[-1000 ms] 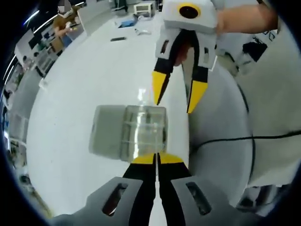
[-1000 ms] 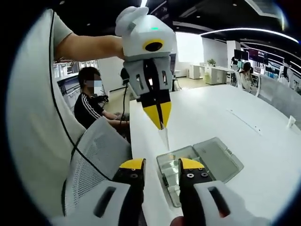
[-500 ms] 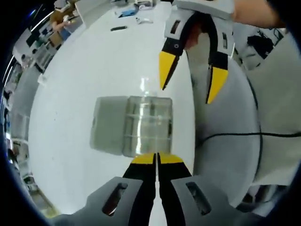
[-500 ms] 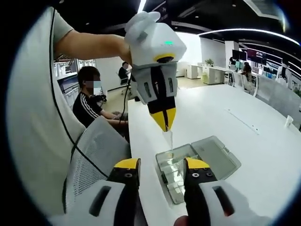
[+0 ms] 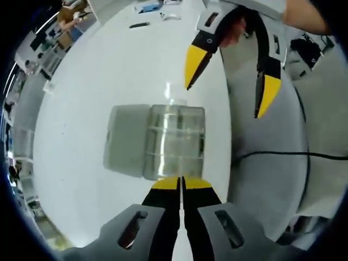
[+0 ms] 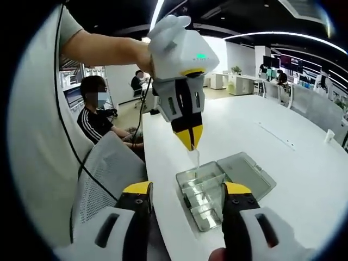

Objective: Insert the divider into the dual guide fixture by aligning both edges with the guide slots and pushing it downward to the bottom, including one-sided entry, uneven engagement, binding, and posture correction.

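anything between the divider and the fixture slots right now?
Nothing visible. The left gripper, shut on the clear divider, holds it upright with its lower edge at the open clear fixture; lid lies flat alongside. The right gripper, open, straddles the box without blocking.

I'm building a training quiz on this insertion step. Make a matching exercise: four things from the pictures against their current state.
Things
1. left gripper
2. right gripper
3. divider
4. lid of the clear box

States
A. flipped open, lying flat on the white table
B. jaws spread wide, holding nothing
C. clear strip hanging upright, lower end at the box
D. jaws closed together above the box

Pairs: 1-D, 2-B, 3-C, 4-A
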Tool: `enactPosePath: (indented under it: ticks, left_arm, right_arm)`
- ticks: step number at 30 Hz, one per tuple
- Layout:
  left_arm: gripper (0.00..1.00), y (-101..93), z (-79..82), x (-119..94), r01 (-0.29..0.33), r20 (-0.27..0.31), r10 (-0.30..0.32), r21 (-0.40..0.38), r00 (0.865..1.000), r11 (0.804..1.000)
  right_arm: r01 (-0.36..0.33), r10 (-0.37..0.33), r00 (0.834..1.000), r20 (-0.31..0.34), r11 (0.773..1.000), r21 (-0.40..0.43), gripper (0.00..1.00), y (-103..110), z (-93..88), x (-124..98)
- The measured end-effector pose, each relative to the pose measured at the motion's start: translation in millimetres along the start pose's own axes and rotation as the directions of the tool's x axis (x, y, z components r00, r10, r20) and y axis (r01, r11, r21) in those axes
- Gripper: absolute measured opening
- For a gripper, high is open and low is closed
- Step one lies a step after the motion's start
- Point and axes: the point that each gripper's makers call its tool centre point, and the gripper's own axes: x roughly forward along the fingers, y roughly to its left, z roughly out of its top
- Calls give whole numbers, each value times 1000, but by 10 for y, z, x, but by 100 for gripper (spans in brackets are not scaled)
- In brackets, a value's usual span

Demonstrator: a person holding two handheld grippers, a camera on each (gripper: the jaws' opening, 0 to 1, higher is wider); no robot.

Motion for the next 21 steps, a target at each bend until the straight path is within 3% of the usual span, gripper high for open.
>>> enactPosePath:
  ticks: [4, 21]
  left_arm:
    - [0, -11, -47, 22, -4, -22, 5, 26, 1000, 1000]
    - [0, 45, -22, 18, -15, -6, 15, 5, 1000, 1000]
  right_arm:
    - [12, -12, 1000, 12, 1000, 13, 54, -14, -14, 11]
    - [49, -49, 998, 33, 999, 3, 66, -96, -47, 42]
